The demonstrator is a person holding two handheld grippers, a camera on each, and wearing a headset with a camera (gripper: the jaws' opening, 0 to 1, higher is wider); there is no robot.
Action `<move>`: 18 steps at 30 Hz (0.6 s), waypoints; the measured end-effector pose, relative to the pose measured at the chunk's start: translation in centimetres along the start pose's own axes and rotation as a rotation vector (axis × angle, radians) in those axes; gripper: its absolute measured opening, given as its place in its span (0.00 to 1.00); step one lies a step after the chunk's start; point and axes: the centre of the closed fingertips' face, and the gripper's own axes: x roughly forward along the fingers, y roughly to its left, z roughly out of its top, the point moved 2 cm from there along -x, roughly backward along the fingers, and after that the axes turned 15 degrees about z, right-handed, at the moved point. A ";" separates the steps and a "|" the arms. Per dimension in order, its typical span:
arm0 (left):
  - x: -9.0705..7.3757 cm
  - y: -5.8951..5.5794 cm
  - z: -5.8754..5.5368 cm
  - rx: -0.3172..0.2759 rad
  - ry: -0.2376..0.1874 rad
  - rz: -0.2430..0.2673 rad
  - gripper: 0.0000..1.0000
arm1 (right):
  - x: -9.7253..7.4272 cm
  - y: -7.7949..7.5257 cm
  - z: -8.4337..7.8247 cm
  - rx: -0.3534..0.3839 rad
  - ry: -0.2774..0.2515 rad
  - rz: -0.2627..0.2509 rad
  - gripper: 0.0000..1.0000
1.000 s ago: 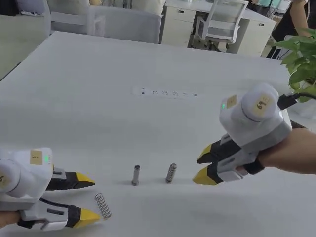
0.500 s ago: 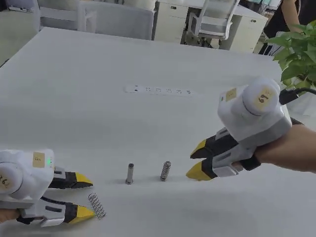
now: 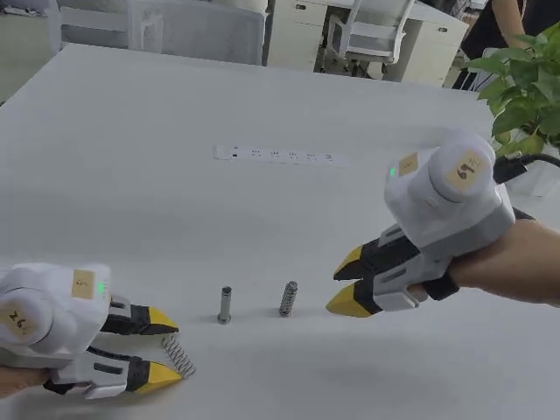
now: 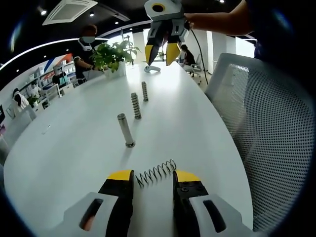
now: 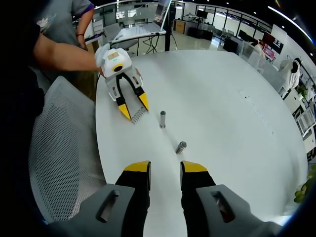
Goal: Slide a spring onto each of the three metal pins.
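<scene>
A loose spring [image 3: 178,354] lies on the white table [image 3: 175,131], between the open fingertips of my left gripper [image 3: 168,347] at the lower left. In the left gripper view the spring [image 4: 156,173] spans the gap between the yellow tips of the left gripper [image 4: 154,177]. A bare metal pin [image 3: 225,305] stands upright just beyond it, and a pin with a spring on it [image 3: 288,298] stands to its right. The left gripper view shows a second sprung pin [image 4: 144,91] behind the first sprung pin [image 4: 135,105]. My right gripper [image 3: 343,284] hovers open, right of the pins, holding nothing.
A white power strip [image 3: 280,157] lies across the middle of the table. A potted plant [image 3: 525,79] stands at the far right edge. Office chairs [image 3: 376,35] and desks stand beyond the table. A mesh chair [image 4: 261,123] is near the table's front edge.
My left gripper has moved forward, so its tips now stand on either side of the loose spring. The right gripper has hardly moved. The head camera has shifted a little.
</scene>
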 end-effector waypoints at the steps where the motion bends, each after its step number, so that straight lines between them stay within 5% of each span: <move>1: 0.0 0.0 -0.1 -0.010 0.011 0.002 0.25 | 0.0 0.0 0.0 -0.002 -0.001 0.000 0.22; 8: -0.6 -0.4 -0.1 -0.076 0.028 -0.009 0.22 | 0.1 0.1 0.4 -0.008 -0.009 0.004 0.21; 18: -1.6 -0.7 -0.4 -0.079 0.037 0.011 0.23 | 0.5 0.4 0.7 -0.016 -0.014 0.014 0.21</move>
